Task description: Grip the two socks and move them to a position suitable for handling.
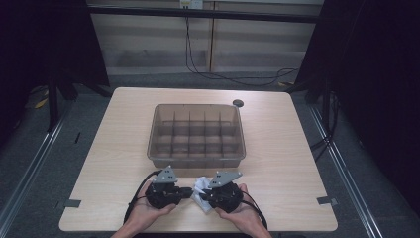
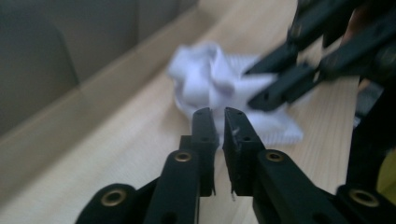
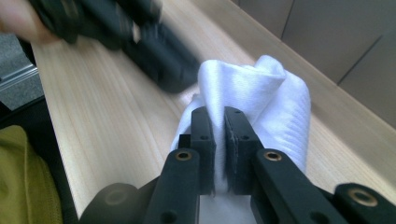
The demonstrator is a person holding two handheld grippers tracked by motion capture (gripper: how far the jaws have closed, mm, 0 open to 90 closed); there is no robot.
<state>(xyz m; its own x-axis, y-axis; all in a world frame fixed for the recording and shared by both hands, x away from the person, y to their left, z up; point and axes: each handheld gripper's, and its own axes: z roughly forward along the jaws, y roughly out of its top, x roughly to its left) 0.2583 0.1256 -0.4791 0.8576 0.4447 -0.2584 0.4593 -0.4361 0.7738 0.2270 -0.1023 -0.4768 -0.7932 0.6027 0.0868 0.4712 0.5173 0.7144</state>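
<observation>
The right gripper (image 3: 219, 116) pinched the white cloth (image 3: 261, 102); the left gripper (image 2: 218, 116), its fingers barely parted, held nothing and should have bitten an edge just ahead.

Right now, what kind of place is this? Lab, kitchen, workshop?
Most likely a lab-style recording station, not a home. A bare wooden table stands between dark curtained sides, with metal rails on the floor and a cable trailing behind. On it sits a divided plastic bin.
</observation>
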